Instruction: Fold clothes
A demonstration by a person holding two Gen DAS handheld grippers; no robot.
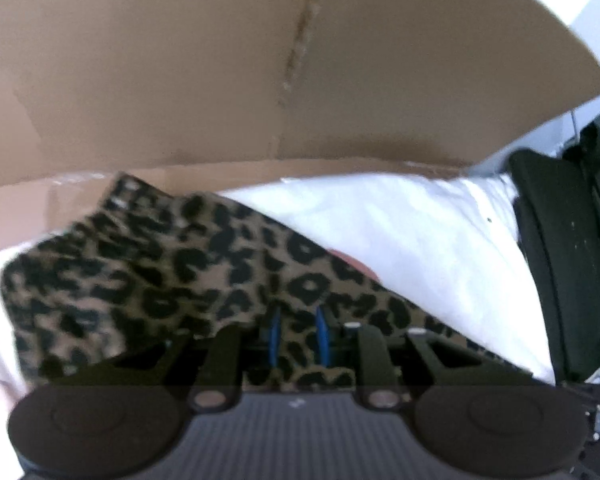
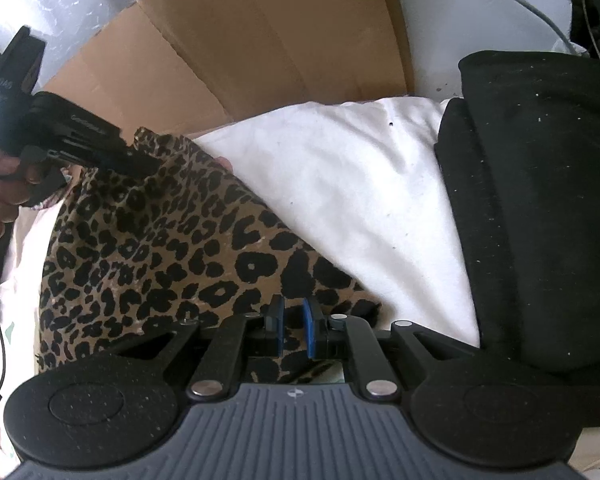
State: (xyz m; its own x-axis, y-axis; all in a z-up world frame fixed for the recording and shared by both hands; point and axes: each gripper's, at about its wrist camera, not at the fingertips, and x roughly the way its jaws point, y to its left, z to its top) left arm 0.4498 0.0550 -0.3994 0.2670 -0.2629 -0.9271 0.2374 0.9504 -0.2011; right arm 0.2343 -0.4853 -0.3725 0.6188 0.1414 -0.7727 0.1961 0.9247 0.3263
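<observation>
A leopard-print garment (image 2: 172,240) lies over a white cloth (image 2: 352,184); it also shows in the left wrist view (image 1: 160,272). My left gripper (image 1: 298,330) is shut on one edge of the leopard garment, fabric bunched between its blue pads. In the right wrist view the left gripper (image 2: 140,156) holds the garment's far corner. My right gripper (image 2: 292,324) is shut on the garment's near edge, with fabric pinched between the blue pads (image 2: 310,324).
A brown cardboard box (image 1: 260,60) stands behind the clothes, also in the right wrist view (image 2: 240,40). A folded black garment (image 2: 540,200) lies to the right on the white cloth, also at the left wrist view's right edge (image 1: 560,260).
</observation>
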